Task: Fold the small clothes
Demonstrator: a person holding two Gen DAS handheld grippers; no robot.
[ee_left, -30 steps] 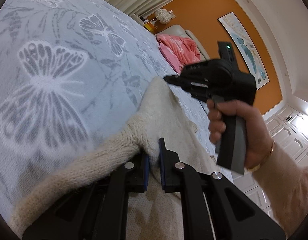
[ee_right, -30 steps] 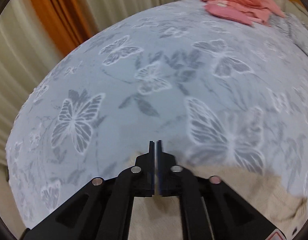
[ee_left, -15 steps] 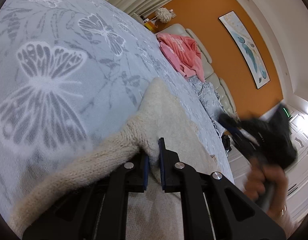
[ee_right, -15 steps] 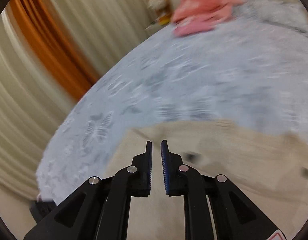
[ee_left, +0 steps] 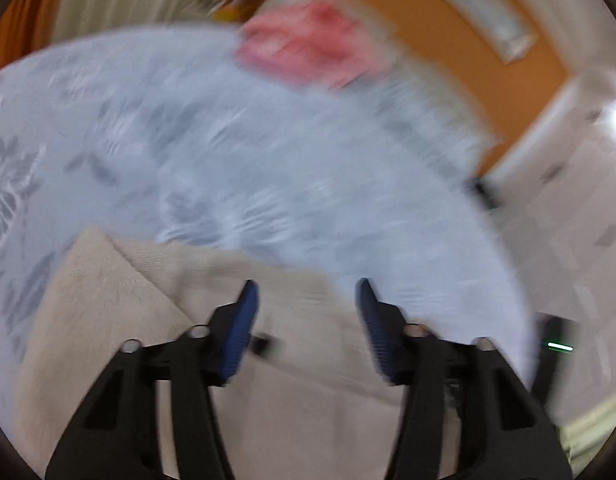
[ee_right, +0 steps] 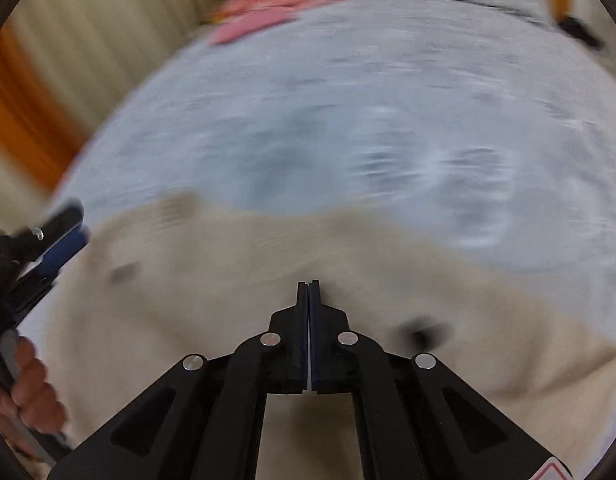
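Note:
A cream knitted garment (ee_left: 108,304) lies on the blue butterfly-print bedspread (ee_left: 268,168), one corner folded over at the left. My left gripper (ee_left: 306,292) is open and empty, hovering above the garment's far edge. In the right wrist view the garment (ee_right: 268,256) fills the lower half. My right gripper (ee_right: 308,286) is shut, its tips over the garment; I cannot tell whether cloth is pinched. The left gripper (ee_right: 64,240) shows at the left edge of that view, held by a hand. Both views are blurred by motion.
A pile of pink clothes (ee_left: 304,48) lies at the far end of the bed, also in the right wrist view (ee_right: 276,0). Orange wall (ee_left: 487,92) and pale curtains (ee_right: 88,40) stand behind. White cabinets (ee_left: 567,220) are to the right.
My left gripper has let go of the cream garment, opened wide and swung up. My right gripper went from slightly open to shut and moved over the garment.

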